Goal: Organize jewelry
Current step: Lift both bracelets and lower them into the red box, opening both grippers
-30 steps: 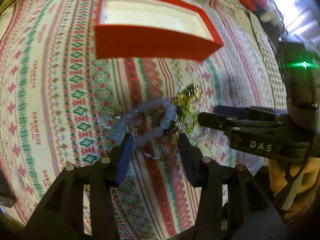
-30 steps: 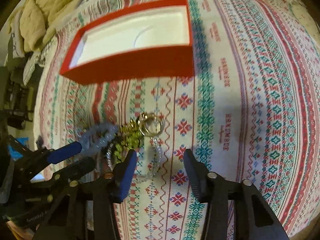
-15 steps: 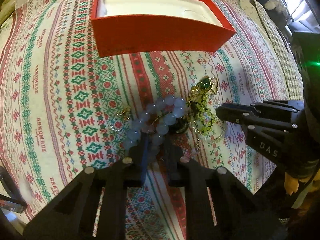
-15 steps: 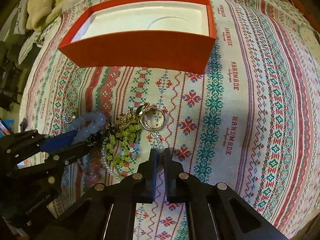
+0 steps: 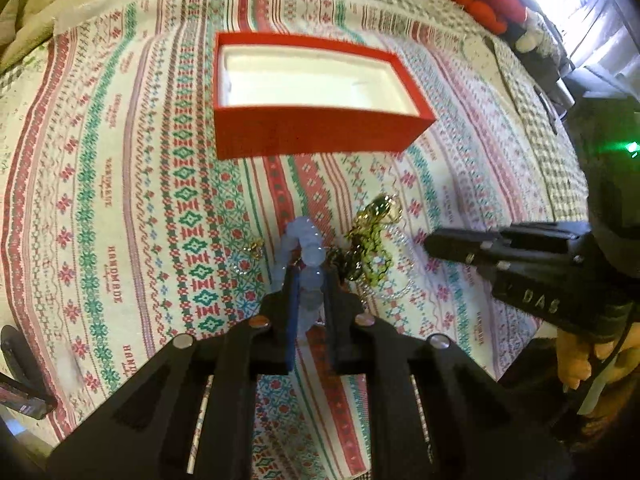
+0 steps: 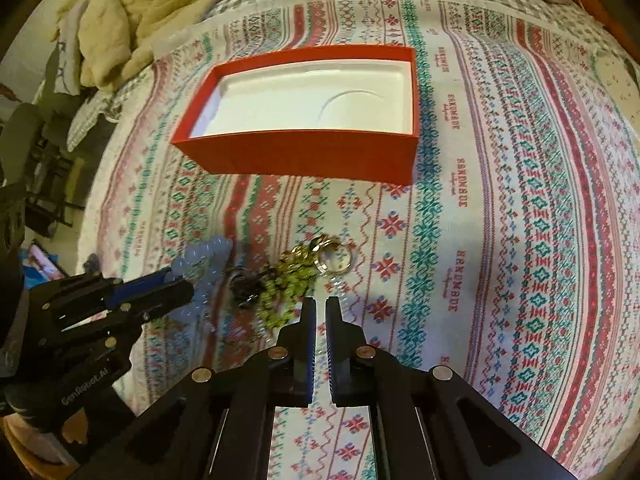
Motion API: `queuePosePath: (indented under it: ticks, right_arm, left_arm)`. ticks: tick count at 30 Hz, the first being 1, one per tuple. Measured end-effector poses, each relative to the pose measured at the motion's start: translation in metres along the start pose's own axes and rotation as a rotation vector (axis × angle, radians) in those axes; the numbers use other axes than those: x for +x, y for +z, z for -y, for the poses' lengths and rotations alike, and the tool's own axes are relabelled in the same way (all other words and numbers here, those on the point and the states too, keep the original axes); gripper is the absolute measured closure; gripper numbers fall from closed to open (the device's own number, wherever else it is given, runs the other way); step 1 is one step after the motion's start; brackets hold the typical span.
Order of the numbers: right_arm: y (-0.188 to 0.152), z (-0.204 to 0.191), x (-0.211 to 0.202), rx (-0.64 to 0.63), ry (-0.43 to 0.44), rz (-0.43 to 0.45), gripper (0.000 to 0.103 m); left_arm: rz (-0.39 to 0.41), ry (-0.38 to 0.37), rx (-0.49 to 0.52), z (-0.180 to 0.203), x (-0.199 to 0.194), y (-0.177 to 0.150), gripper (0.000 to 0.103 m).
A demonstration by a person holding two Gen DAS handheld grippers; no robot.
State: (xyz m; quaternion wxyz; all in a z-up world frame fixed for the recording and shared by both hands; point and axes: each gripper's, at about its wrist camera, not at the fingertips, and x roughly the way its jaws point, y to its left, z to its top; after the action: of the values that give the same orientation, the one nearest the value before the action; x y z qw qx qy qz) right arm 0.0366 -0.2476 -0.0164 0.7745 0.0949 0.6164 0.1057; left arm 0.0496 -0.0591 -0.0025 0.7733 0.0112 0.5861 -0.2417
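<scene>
Left wrist view: left gripper (image 5: 308, 280) jaws, just closing, clamp the pale-blue bead bracelet (image 5: 304, 246), lifting it off the patterned cloth (image 5: 120, 200). Red box (image 5: 316, 132) w/ white liner sits beyond, nothing in it.

Right wrist view: right gripper (image 6: 320, 306) jaws nearly together; a thin clear strand may sit between, can't tell. Green bead strand (image 6: 284, 284) & gold ring (image 6: 334, 258) lie on the cloth. Task barely begun; nothing boxed yet.
</scene>
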Motion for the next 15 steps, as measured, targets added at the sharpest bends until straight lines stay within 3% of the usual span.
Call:
queuePosePath:
  ticks: [7,9,10,15]
  right_arm:
    - [-0.020,-0.003,0.007,-0.054,-0.004,-0.049,0.074]
    - [-0.020,-0.008,0.009,-0.074,-0.013,-0.055,0.046]
    - [-0.022,-0.010,0.008,-0.086,-0.012,-0.048,0.042]
    - [-0.023,-0.021,0.011,-0.129,-0.009,-0.031,0.043]
  left_arm:
    - [0.017,0.007,-0.014,-0.002,-0.007,-0.003,0.090]
    - [0.015,0.011,-0.020,-0.007,-0.009,-0.006,0.090]
    - [0.013,0.013,-0.025,-0.011,-0.010,-0.007,0.090]
    - [0.019,0.018,-0.043,-0.017,-0.014,-0.012,0.090]
